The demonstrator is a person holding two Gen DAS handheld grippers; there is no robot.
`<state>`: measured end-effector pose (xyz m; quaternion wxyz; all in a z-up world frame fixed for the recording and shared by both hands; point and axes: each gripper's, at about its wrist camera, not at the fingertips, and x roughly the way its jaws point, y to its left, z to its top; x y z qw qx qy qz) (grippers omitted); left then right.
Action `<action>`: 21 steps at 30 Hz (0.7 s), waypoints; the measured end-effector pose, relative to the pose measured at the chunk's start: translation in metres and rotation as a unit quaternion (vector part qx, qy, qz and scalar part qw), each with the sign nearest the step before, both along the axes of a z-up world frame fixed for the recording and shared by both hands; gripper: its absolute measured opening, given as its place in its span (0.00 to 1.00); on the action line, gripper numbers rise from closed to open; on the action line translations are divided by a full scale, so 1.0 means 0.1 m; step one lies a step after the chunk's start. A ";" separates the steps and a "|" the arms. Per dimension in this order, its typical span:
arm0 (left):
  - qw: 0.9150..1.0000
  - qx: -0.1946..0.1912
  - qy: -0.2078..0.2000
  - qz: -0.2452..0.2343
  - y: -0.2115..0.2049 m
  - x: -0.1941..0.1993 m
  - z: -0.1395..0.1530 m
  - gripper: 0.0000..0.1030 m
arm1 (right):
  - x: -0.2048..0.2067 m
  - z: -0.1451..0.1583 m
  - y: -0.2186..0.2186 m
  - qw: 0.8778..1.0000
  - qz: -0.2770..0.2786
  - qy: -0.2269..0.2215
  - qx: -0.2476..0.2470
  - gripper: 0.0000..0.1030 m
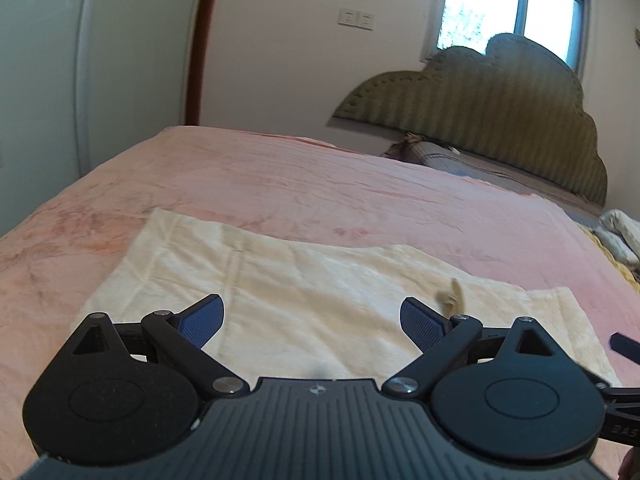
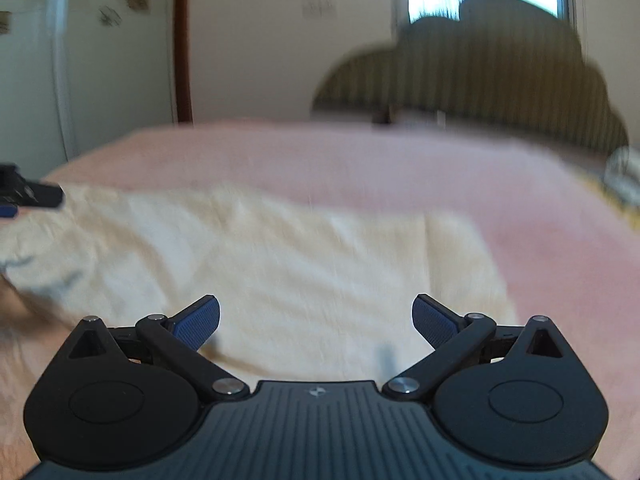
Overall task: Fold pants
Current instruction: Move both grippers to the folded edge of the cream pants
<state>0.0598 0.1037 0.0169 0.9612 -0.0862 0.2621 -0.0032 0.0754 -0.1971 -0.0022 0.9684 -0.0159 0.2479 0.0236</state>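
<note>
Hovering over cream pants (image 1: 304, 280) with the left gripper (image 1: 312, 322), blue-padded fingers (image 1: 202, 322) spread wide apart and gripping nothing. Lying flat on a pink bedspread (image 1: 360, 196), directly under and ahead of both tools, with a small tan tag (image 1: 450, 298) sticking up just beyond the left gripper's right finger. Holding the right gripper (image 2: 316, 322) likewise splayed and empty above the same cloth. Blurring heavily in the right wrist view. Showing a green headboard (image 1: 480, 104) far ahead, under a window (image 1: 516, 4).
</note>
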 end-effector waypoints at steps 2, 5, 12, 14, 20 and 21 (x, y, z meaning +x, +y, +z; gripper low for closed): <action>1.000 -0.012 0.003 0.009 0.14 -0.01 0.01 0.94 | -0.02 0.08 0.10 1.000 0.004 -0.031 -0.004 1.00; 0.999 -0.029 0.009 0.019 0.33 -0.04 0.01 0.94 | 0.20 0.03 0.23 0.998 0.031 0.044 0.015 1.00; 0.997 -0.054 0.015 0.048 0.75 -0.10 -0.04 0.94 | -0.02 0.20 0.85 0.990 0.086 -0.095 -0.059 1.00; 0.997 -0.057 0.013 0.055 0.84 -0.13 -0.04 0.94 | 0.10 0.19 1.01 0.990 0.109 -0.061 -0.072 1.00; 0.996 -0.044 0.025 0.076 1.05 -0.18 -0.06 0.94 | 0.12 0.16 1.35 0.983 0.149 -0.063 -0.081 1.00; 0.996 -0.045 0.028 0.077 1.09 -0.18 -0.07 0.94 | 0.09 0.16 1.42 0.982 0.149 -0.074 -0.095 1.00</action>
